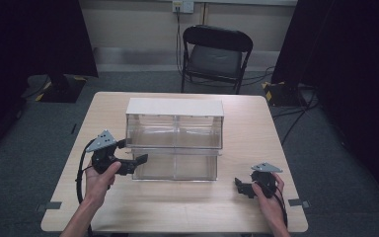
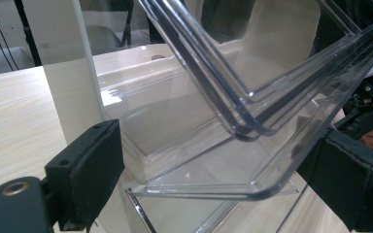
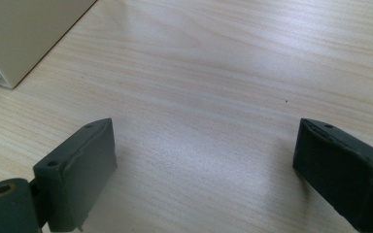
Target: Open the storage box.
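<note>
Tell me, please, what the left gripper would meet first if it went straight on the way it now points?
Most likely the rounded lip of the clear plastic tilt-out bin, which already lies between the left gripper and its open black fingers. Depth is hard to judge through the clear plastic.

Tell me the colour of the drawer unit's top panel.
White or pale cream; the top panel caps the clear plastic drawers. It shows best in the high view.

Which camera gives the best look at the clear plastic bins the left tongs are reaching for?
The high view: it shows the whole clear bin unit on the table, left tongs at its lower left corner. The left gripper view shows tilted bin edges close up, between open jaws. The right gripper view catches one corner of the unit.
</note>
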{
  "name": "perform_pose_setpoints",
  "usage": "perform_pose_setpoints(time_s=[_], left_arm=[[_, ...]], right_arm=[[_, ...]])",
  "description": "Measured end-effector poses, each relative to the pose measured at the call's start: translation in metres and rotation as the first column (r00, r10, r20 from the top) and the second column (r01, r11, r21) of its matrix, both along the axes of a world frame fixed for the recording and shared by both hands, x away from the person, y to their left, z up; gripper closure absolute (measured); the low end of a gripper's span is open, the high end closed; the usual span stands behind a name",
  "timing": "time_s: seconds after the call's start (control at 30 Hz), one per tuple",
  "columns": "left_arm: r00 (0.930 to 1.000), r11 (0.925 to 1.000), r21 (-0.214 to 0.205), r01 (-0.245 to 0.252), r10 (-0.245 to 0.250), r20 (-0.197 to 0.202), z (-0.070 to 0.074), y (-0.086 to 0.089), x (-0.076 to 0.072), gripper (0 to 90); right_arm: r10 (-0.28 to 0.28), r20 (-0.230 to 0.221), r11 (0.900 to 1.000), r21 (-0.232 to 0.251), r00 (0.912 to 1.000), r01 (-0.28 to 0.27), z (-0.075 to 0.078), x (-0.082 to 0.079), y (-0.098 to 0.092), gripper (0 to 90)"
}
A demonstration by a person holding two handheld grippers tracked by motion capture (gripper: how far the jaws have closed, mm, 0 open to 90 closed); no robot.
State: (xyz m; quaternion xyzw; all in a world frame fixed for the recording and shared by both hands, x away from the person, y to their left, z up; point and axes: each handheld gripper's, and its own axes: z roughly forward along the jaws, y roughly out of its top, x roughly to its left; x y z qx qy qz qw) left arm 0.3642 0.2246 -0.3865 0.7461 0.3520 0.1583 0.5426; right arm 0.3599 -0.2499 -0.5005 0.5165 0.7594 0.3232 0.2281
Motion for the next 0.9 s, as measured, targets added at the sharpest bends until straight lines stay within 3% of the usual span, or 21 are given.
perform_pose_setpoints(time_s=[0.9], left_arm=[[1.0000,1.0000,0.003,-0.005,0.005,0.002,0.0003,-0.0006,-0.0004,10.6]], right_arm=[[0.000,0.000,1.0000,0.000,1.0000,0.000,0.0000,0.0000,0.0000,7.6]])
